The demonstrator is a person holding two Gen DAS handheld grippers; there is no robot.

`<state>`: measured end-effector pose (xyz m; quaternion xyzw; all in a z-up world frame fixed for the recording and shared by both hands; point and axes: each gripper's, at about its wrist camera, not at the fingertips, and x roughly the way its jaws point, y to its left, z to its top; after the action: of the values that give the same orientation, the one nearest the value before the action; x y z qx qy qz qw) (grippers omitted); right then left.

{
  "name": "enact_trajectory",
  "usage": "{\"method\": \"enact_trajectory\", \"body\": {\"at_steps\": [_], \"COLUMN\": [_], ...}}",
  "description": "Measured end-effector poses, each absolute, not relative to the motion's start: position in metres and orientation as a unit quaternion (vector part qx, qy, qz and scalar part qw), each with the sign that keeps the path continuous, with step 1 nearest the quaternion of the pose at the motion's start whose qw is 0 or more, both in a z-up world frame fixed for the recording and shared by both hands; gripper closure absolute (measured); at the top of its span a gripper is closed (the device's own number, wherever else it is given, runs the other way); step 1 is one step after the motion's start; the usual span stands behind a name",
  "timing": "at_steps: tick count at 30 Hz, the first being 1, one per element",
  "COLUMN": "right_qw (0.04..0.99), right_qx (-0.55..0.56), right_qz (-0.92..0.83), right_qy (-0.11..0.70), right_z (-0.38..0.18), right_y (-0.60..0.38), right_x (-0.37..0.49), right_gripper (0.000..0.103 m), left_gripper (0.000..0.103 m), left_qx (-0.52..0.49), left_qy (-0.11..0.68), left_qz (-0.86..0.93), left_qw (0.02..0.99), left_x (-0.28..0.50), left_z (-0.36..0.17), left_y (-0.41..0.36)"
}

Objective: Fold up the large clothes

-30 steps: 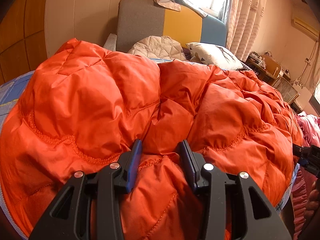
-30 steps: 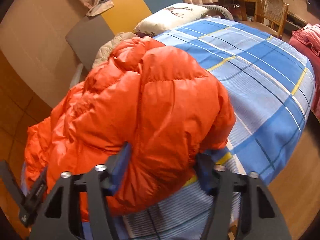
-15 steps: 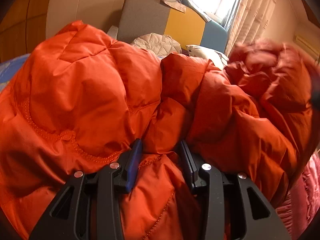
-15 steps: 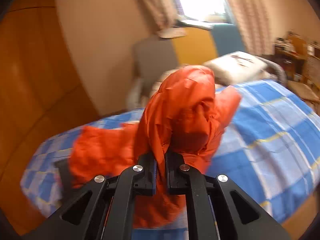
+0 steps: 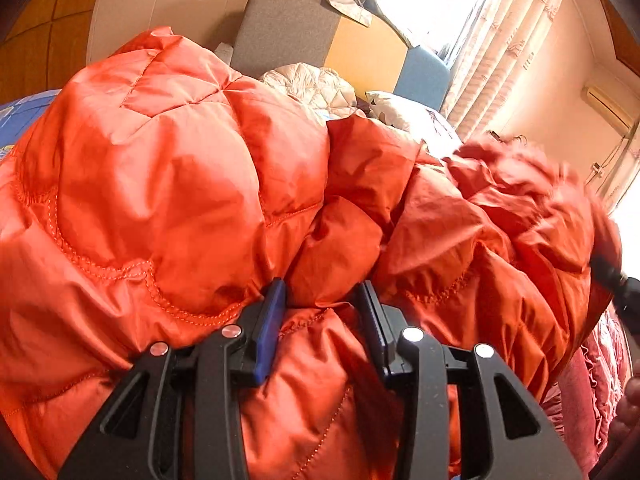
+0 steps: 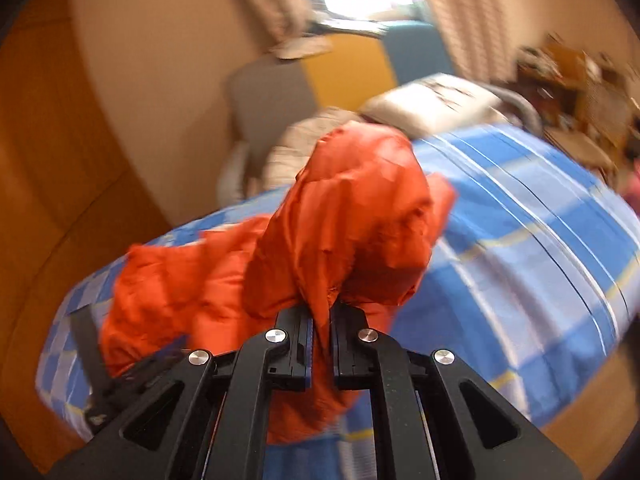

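The right gripper [image 6: 320, 334] has clamped onto a fold of the puffy orange quilted jacket [image 6: 352, 216] and lifted it off the blue checked bed [image 6: 520, 248].

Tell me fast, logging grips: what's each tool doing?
Left tool: closed on a thick fold of the jacket.
Right tool: closed on the jacket's edge.

The right gripper [image 6: 320, 320] has its fingers [image 6: 298, 344] clamped on a fold of the orange puffer jacket [image 6: 352, 220] — the fabric rises in a peak above them. The rest trails down-left over the blue plaid bed [image 6: 520, 248], and the background is blurred.
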<state>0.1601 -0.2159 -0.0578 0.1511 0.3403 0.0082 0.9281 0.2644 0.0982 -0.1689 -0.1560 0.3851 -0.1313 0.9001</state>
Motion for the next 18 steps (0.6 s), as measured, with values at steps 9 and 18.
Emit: {"method": "enact_trajectory", "body": {"at_steps": [9,18], "right_qw": [0.888,0.819], "right_qx": [0.295,0.457], "right_qz": [-0.022,-0.010], "right_qy": [0.354,0.346], "right_z": [-0.109,-0.153], "right_y": [-0.289,-0.325], "right_x": [0.126,0.172], "right_gripper": [0.018,0.015], "left_gripper": [0.066,0.066], "left_qx": [-0.141,-0.125], "left_qy": [0.391,0.397], "left_qz": [-0.133,-0.131], "left_qw": [0.900,0.900], "left_x": [0.276,0.287], "left_z": [-0.163,-0.156], "left_y": [0.097,0.089]}}
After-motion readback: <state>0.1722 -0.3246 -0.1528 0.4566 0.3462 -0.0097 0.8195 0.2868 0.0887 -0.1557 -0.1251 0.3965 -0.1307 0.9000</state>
